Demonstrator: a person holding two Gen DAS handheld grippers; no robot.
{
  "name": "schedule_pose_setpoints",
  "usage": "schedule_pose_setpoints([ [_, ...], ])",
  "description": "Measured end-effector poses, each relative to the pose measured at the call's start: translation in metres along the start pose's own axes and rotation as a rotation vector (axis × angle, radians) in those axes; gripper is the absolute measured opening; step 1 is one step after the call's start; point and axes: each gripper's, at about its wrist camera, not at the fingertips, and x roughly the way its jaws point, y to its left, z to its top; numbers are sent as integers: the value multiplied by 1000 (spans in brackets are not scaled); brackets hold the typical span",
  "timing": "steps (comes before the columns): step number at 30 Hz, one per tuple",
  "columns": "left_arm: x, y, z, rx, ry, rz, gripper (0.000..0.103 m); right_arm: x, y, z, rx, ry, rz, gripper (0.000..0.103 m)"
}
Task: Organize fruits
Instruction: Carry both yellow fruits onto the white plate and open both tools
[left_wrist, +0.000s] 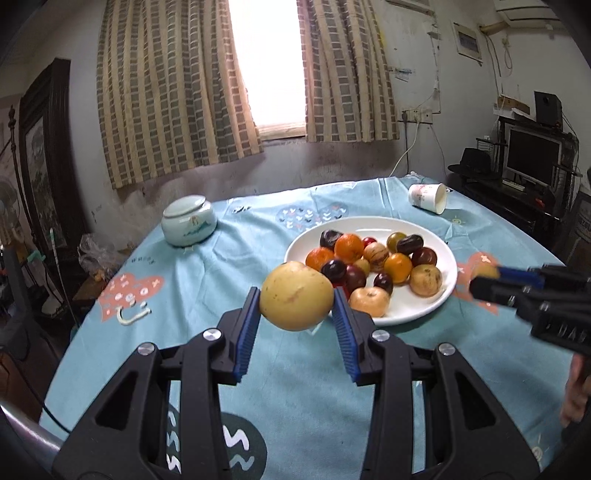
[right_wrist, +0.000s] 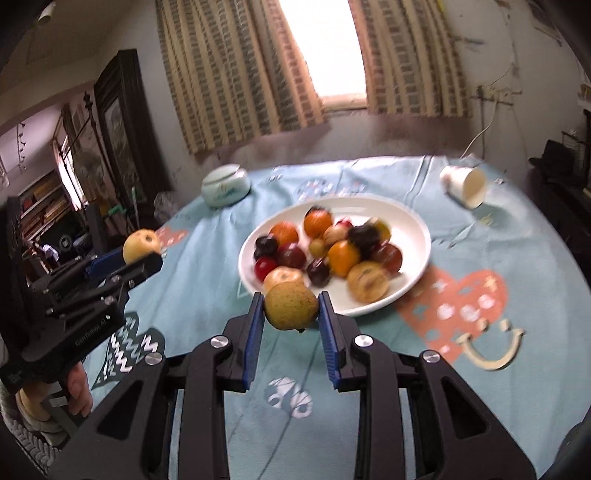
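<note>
Two tongs in view, each clamped on one fruit above the counter (left_wrist: 184, 350): left tongs (left_wrist: 295, 306) grip a yellow pear (left_wrist: 295, 295), right tongs (right_wrist: 291, 308) grip a brownish-green pear (right_wrist: 291, 305). Just beyond both, a white plate (left_wrist: 417, 310) holds the heaped oranges, dark plums and small pears. Farther back: lidded ceramic jar (left_wrist: 188, 221) at left, tipped paper cup (left_wrist: 428, 197) at right.

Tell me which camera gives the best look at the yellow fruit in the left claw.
The left wrist view: the yellow fruit sits large, sharp and central, pinched in the left claw. The right wrist view shows the same fruit small at the left edge, from the side, its lower part hidden behind the claw, and that frame is blurred.
</note>
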Motion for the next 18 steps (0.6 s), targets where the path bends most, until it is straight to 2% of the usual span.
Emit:
schedule_pose_setpoints([
  [5,9,-19,29,65,-35,4,40,-16,-20,40,-4,-89,-55,30],
  [10,32,-34,48,53,-45,-26,40,-7,-34,72,6,-156,-80,30],
  [13,55,-42,50,39,-22,-43,40,15,-41,80,15,-151,-79,30],
  [18,96,-50,41,19,41,-70,40,53,-49,81,12,-87,-78,30],
])
